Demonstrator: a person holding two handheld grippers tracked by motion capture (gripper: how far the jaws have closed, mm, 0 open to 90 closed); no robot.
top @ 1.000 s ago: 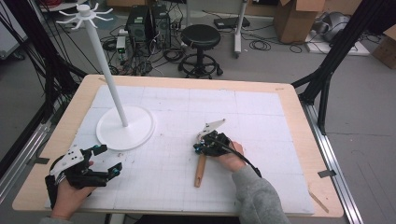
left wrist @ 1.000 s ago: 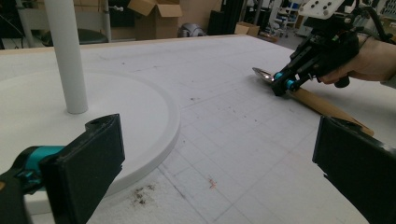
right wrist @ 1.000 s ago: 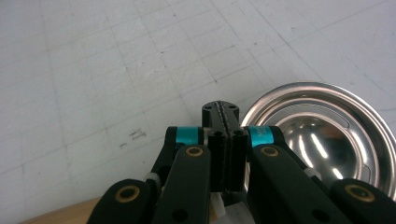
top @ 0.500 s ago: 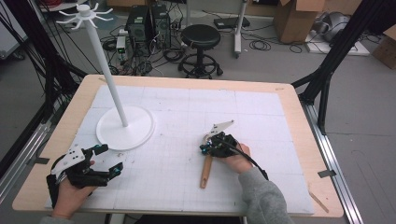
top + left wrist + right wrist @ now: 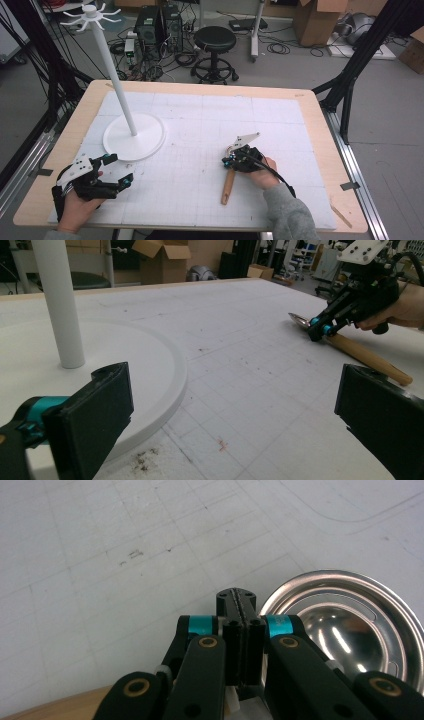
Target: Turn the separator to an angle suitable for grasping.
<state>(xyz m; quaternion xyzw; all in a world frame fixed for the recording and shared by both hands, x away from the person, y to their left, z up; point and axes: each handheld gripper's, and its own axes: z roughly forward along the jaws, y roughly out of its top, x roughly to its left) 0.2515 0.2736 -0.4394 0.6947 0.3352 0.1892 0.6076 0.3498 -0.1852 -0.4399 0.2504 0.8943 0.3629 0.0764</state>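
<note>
The right claw (image 5: 231, 161), pressed together on the ladle (image 5: 228, 184) (the grip point is hidden, so probably at its neck), has slid right, low on the table (image 5: 200, 107). The left claw (image 5: 118, 171) waits spread, lower left.

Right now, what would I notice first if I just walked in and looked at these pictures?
Probably the tall white stand at the table's left, with hooks on top. Next, the right gripper, jaws shut, over a ladle with a wooden handle and a shiny metal bowl; whether it grips the ladle is unclear. The left gripper waits open near the stand's round base.
</note>
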